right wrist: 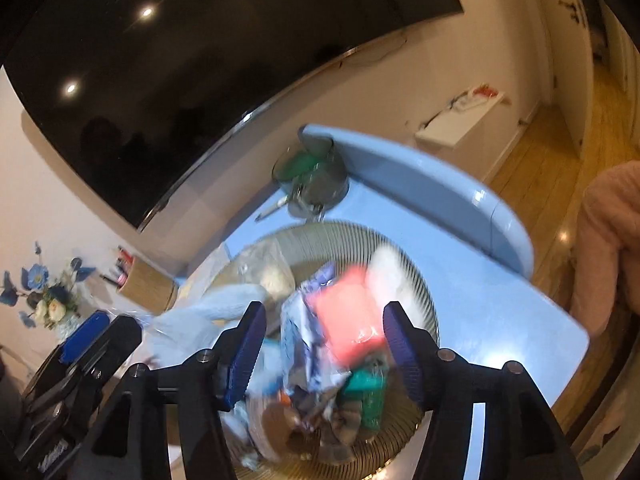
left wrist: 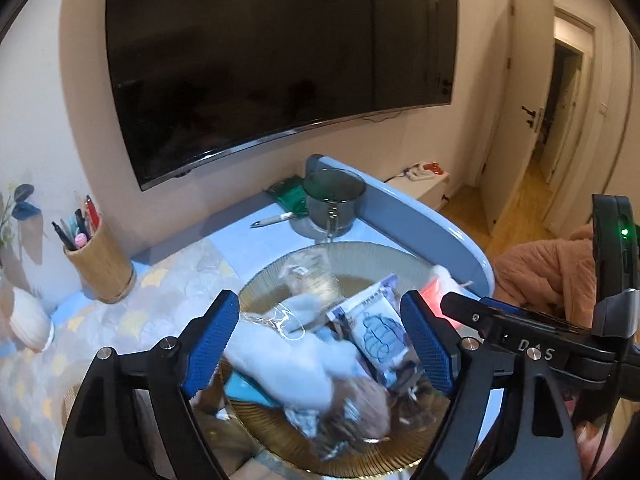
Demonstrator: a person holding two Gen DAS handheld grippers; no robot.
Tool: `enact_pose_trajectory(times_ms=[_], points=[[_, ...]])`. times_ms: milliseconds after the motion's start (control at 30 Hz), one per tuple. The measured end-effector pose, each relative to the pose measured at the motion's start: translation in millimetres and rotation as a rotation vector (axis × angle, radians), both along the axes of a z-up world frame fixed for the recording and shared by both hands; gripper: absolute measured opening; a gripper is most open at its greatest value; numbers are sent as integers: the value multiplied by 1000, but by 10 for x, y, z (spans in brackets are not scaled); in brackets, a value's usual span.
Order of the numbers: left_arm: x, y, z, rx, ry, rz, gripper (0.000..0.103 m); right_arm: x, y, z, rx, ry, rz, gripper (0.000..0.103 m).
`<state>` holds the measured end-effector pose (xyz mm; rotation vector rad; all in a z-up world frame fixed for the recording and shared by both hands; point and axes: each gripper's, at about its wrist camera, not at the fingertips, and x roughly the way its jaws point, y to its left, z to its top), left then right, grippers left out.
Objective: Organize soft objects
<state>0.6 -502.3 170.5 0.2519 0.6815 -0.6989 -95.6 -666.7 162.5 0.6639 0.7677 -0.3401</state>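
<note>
Left gripper [left wrist: 320, 344]: jaws stand wide, blue pads clear of everything; nothing clamped. It hangs over the near half of the plate, pointing down at the heap.
Right gripper [right wrist: 324, 344]: jaws parted to a middling width, pads not pressing on anything; the coral pouch sits in the gap in this view (contact not seen). Also over the plate, just beside the left gripper.
Plate [left wrist: 360, 252]: round, ribbed, gold-toned glass, on the blue table [left wrist: 264, 236] close to its raised rim.
Soft objects: piled together on the plate.
- pale blue plush [left wrist: 296, 360]: in a clear wrapper, lying across the middle of the heap.
- printed packet [left wrist: 376, 328]: white with a blue drawing, leaning against the plush on its right.
- coral pouch [right wrist: 352, 320]: far-right side of the heap (blurred).
- green packet [right wrist: 368, 392]: under the coral pouch, near edge.
- brown and foil-wrapped items at the near edge: too blurred to name.
Glass mug [left wrist: 332, 200]: behind the plate, apart from it.
Pen [left wrist: 276, 218]: flat on the table, left of the mug.
Pen holder [left wrist: 102, 264]: far left, upright, full of pens.
Person: pink fleecy sleeve [left wrist: 548, 276] at right.
</note>
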Motion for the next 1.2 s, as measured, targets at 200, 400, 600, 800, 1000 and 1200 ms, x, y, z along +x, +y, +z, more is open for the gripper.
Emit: enact_pose_trajectory(times_ms=[200, 400, 600, 800, 1000, 1200], points=[[-394, 109, 163, -10, -94, -68, 82, -247, 122, 9, -35, 17, -4, 59], [-873, 564, 438, -74, -120, -123, 82, -507, 482, 249, -124, -3, 25, 59], [-1229, 1417, 464, -53, -188, -95, 82, -760, 1210, 414, -273, 5, 149, 62], [-1264, 2517, 361, -22, -219, 90, 82, -790, 2150, 250, -274, 15, 358, 64], [-1157, 3578, 278, -52, -185, 306, 83, -563, 3276, 3, -280, 41, 614, 64], [-946, 4290, 172, -54, -158, 474, 83, -211, 4233, -50, -356, 18, 757, 76]])
